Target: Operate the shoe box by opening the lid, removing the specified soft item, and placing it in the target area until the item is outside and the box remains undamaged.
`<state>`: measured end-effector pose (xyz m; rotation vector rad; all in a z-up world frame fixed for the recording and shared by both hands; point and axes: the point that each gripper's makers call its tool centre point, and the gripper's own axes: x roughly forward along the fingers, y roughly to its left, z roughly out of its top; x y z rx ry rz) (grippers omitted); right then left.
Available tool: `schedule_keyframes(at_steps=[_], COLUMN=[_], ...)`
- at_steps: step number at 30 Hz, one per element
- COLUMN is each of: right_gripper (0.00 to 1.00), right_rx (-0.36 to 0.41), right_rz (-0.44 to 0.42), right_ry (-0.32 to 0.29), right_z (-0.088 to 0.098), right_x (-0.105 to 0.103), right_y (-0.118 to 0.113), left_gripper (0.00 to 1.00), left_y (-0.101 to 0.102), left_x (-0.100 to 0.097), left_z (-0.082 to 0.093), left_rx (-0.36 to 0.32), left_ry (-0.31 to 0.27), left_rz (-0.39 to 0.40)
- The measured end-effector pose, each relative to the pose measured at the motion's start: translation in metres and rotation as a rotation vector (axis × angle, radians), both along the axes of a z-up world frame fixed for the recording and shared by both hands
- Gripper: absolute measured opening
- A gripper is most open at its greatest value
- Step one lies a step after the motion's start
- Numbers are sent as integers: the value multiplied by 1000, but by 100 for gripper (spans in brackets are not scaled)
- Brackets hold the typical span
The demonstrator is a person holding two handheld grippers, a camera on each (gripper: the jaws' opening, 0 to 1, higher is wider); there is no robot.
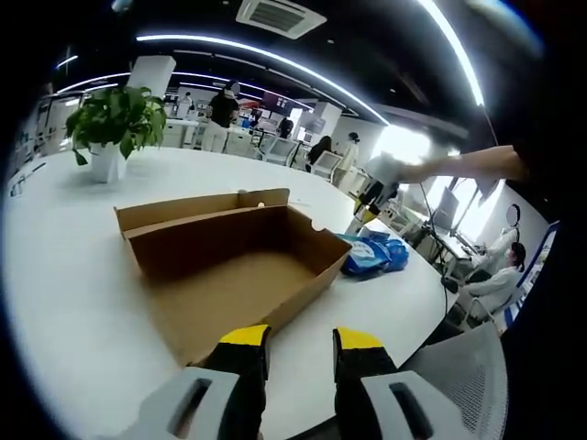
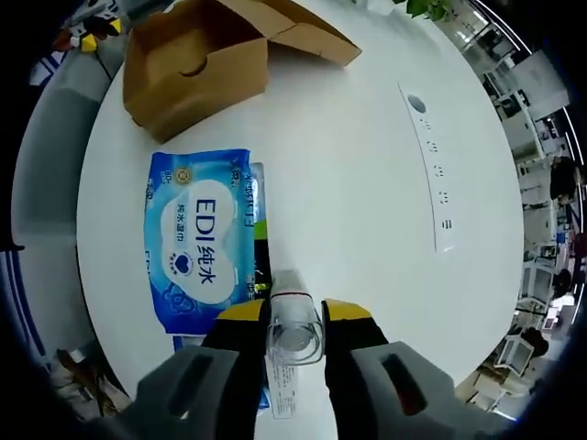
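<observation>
The brown cardboard shoe box (image 1: 229,266) lies open on the white round table (image 1: 64,275), its lid folded back on the far side and its inside bare. A blue pack of wet wipes (image 1: 371,255) rests flat on the table just right of the box. My left gripper (image 1: 301,344) hovers open at the box's near edge with nothing between its yellow tips. In the right gripper view the wipes pack (image 2: 202,243) lies below the box (image 2: 197,64). My right gripper (image 2: 293,316) is shut on a small clear bottle (image 2: 293,332) beside the pack; that gripper (image 1: 376,197) hangs above the pack.
A potted plant (image 1: 115,124) stands at the table's far left. A strip of sockets (image 2: 431,174) is set into the tabletop. A grey mesh chair (image 1: 463,367) stands at the near right edge. People and desks fill the background.
</observation>
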<state>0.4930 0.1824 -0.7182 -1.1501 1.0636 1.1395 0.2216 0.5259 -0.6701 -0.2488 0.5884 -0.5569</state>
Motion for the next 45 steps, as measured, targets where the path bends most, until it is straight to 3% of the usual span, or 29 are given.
schedule_keyframes(at_steps=[45], right_gripper=[27], right_rx=[19], right_rz=[-14], right_ry=[-49], right_z=[10], right_x=[9], right_y=[-9], left_gripper=[27], left_y=[-2], left_x=[0], left_z=[0], left_rx=[-2], left_ry=[2], left_rz=[-4])
